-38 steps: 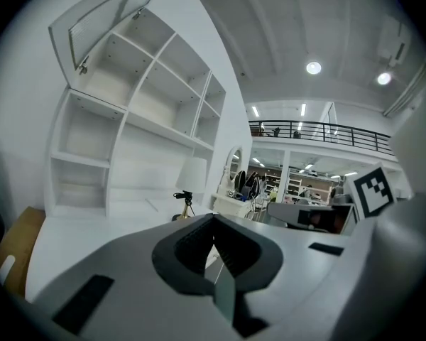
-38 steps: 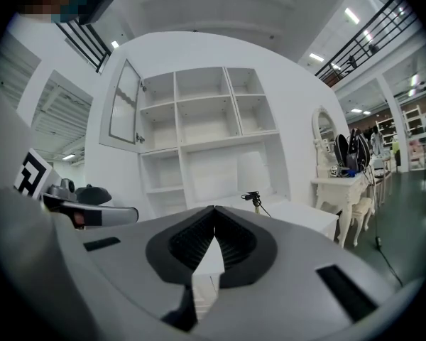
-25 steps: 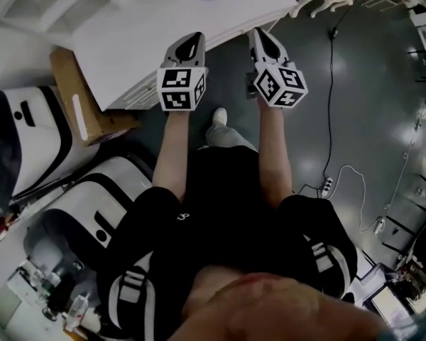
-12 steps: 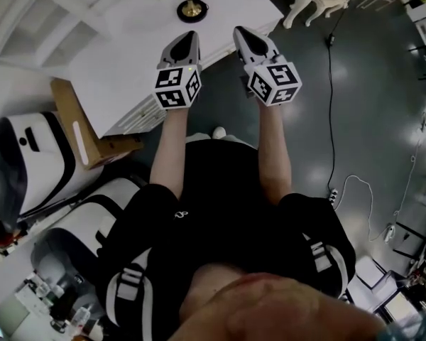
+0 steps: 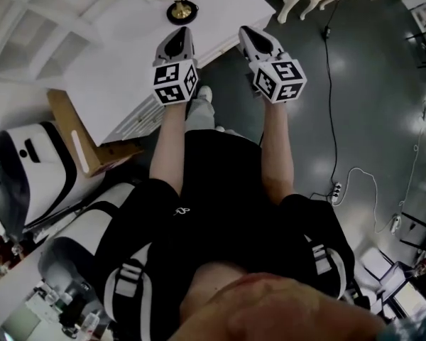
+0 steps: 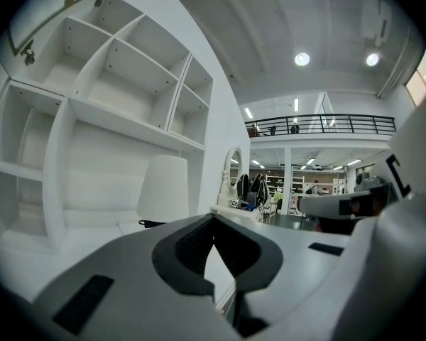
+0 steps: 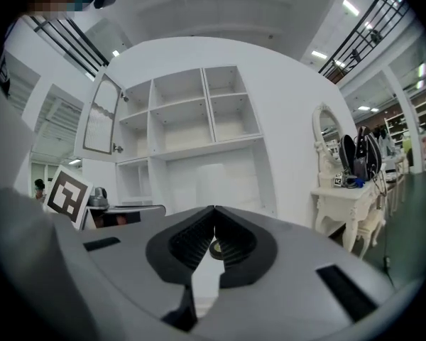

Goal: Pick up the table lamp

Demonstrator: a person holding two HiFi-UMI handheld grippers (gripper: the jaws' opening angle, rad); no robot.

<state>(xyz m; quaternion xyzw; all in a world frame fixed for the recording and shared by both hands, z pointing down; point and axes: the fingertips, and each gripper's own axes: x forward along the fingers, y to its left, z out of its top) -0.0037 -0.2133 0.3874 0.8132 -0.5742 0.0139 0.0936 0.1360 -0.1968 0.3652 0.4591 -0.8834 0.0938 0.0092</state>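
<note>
The table lamp [image 5: 182, 11] stands on the white desk [image 5: 121, 62]; from above it shows as a dark ring with a gold centre. In the left gripper view its white shade [image 6: 163, 189] rises beyond and left of the jaws. In the right gripper view the pale shade [image 7: 214, 182] is straight ahead. My left gripper [image 5: 179, 34] hovers just short of the lamp, shut and empty. To its right, my right gripper [image 5: 247, 34] hangs beyond the desk's edge, over the floor, shut and empty. Both sets of jaws meet at their tips [image 6: 213, 219] [image 7: 214, 209].
White shelving [image 6: 121, 91] stands behind the desk. A cardboard box [image 5: 74, 130] leans at the desk's left end, next to white-and-black machines [image 5: 28, 169]. A white dressing table with mirror [image 7: 341, 190] is to the right. A cable [image 5: 330, 55] and power strip [image 5: 334, 188] lie on the floor.
Both grippers have moved forward toward the desk, and the lamp now sits closer to the left gripper's tips. Both stay shut.
</note>
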